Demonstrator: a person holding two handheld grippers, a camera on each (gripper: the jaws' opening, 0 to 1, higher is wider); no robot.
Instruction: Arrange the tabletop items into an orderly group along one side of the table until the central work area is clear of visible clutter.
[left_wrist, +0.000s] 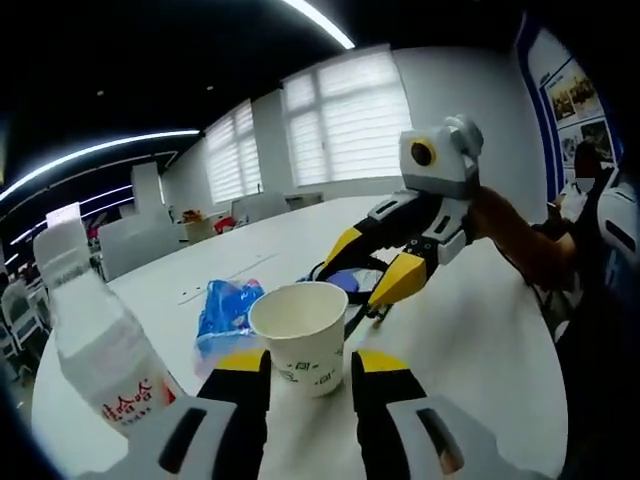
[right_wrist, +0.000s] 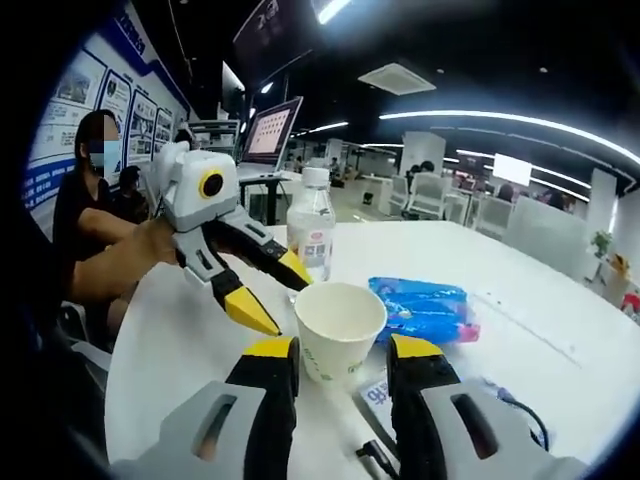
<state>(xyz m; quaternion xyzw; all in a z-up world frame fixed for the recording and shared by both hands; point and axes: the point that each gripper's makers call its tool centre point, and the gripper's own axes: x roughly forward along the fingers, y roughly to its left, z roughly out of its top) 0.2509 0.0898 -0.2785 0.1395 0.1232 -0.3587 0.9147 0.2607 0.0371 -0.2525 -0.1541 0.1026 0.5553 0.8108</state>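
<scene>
A white paper cup (left_wrist: 300, 335) stands upright on the round white table (left_wrist: 470, 350). In the left gripper view it sits just ahead of my open left gripper (left_wrist: 312, 365), between the yellow jaw tips. My right gripper (left_wrist: 347, 288) hangs open just behind the cup. In the right gripper view the cup (right_wrist: 340, 330) stands between the tips of my open right gripper (right_wrist: 342, 352), and my left gripper (right_wrist: 292, 310) is open to its left. A clear water bottle (left_wrist: 95, 340) and a blue packet (left_wrist: 225, 310) lie nearby.
The water bottle (right_wrist: 312, 225) stands behind the cup and the blue packet (right_wrist: 425, 308) lies to its right. A small card (right_wrist: 375, 395) and a dark cable (right_wrist: 510, 405) lie by my right jaw. A seated person (right_wrist: 90, 200) is at the table's edge.
</scene>
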